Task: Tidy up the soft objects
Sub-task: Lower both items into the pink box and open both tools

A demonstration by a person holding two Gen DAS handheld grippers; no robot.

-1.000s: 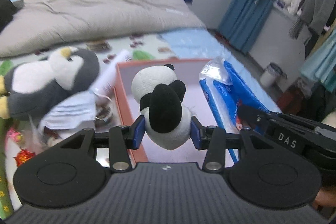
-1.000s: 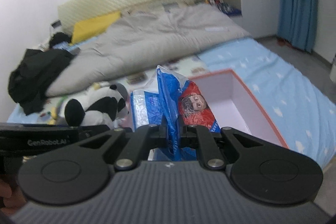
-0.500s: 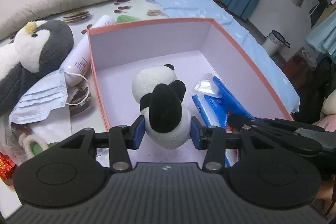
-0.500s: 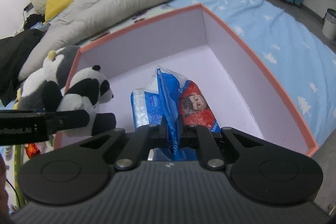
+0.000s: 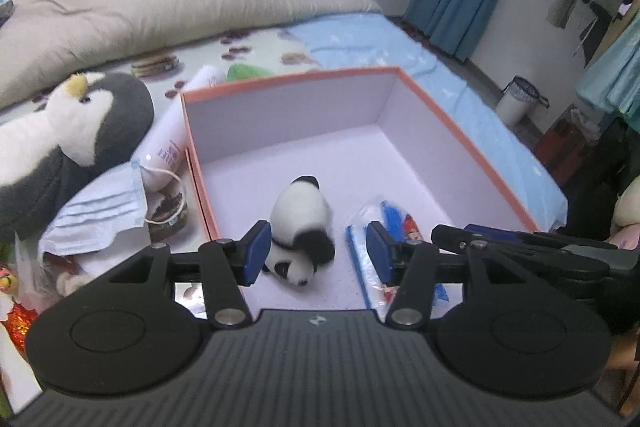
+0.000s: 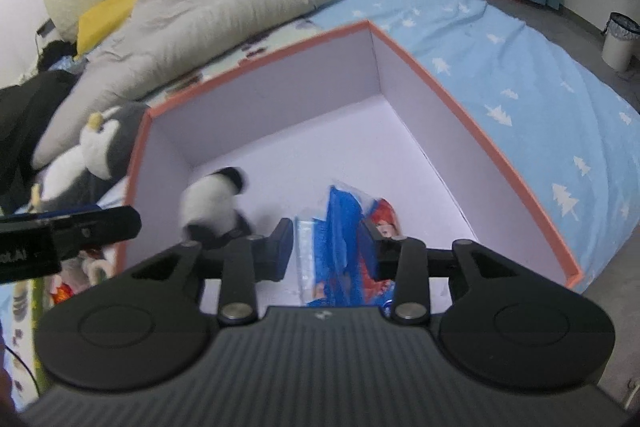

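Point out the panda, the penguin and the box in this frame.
panda [image 5: 298,211]: left wrist view, white back.
penguin [image 5: 86,123]: left wrist view, white face.
box [image 5: 280,115]: left wrist view, inner back wall.

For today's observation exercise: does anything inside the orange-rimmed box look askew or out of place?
Yes. The small black-and-white plush panda lies tipped over, face down on the floor of the orange-rimmed cardboard box; beside it the blue plastic packet lies flat.

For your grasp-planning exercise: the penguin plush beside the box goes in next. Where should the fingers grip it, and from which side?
Grip the penguin plush across its round head, coming from above: the head sits topmost and exposed, while a face mask covers its lower body beside the box.
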